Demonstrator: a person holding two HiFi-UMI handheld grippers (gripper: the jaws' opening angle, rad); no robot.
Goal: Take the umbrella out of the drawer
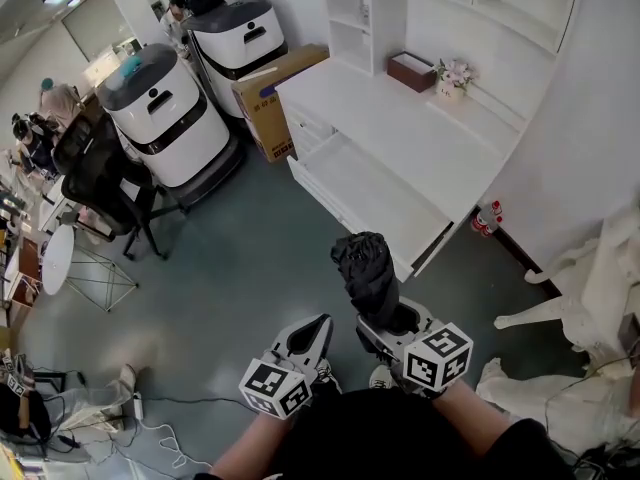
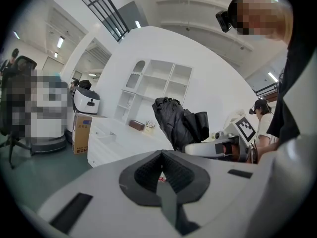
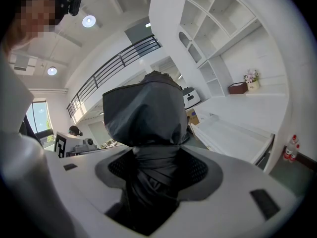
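Lab-like office: 2 white service robots [image 1: 160, 108], office chair [image 1: 100, 183], cardboard box [image 1: 265, 98], floor cables [image 1: 150, 423].

Grey-green floor [image 1: 250, 268], white desk [image 1: 400, 118] with shelves [image 1: 352, 18], black office chair [image 1: 100, 183], white wall [image 1: 590, 138]

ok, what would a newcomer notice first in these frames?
The black folded umbrella stands out first. It is held upright in the right gripper at the middle of the head view, above the floor. Beyond it the white drawer is pulled out from the desk. The left gripper sits beside the right one, jaws together on nothing.
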